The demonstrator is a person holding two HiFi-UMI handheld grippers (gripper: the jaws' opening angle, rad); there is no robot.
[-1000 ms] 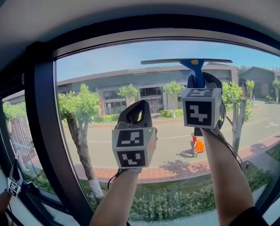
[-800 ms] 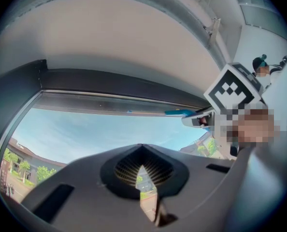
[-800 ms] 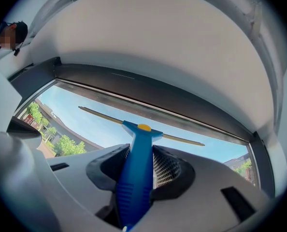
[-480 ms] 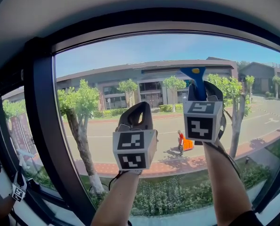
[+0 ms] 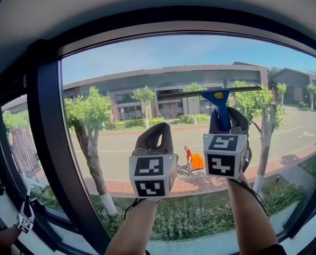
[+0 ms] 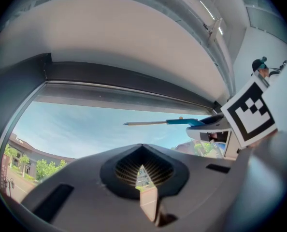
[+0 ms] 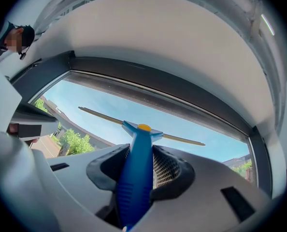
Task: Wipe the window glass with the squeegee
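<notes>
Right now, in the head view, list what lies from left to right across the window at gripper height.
Black window post → leafy tree → left gripper → person in orange → right gripper, fingers shut on the squeegee → thin tree trunk.

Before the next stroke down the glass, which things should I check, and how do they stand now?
1. Right gripper shut on the squeegee handle: ok.
2. Blade touching the window glass: cannot tell.
3. Blade below the window frame top, over glass: ok.
4. Left gripper shut, holding nothing: ok.
5. Left gripper out of the blade's downward path: cannot tell; it sits lower, near the blade's left end.
</notes>
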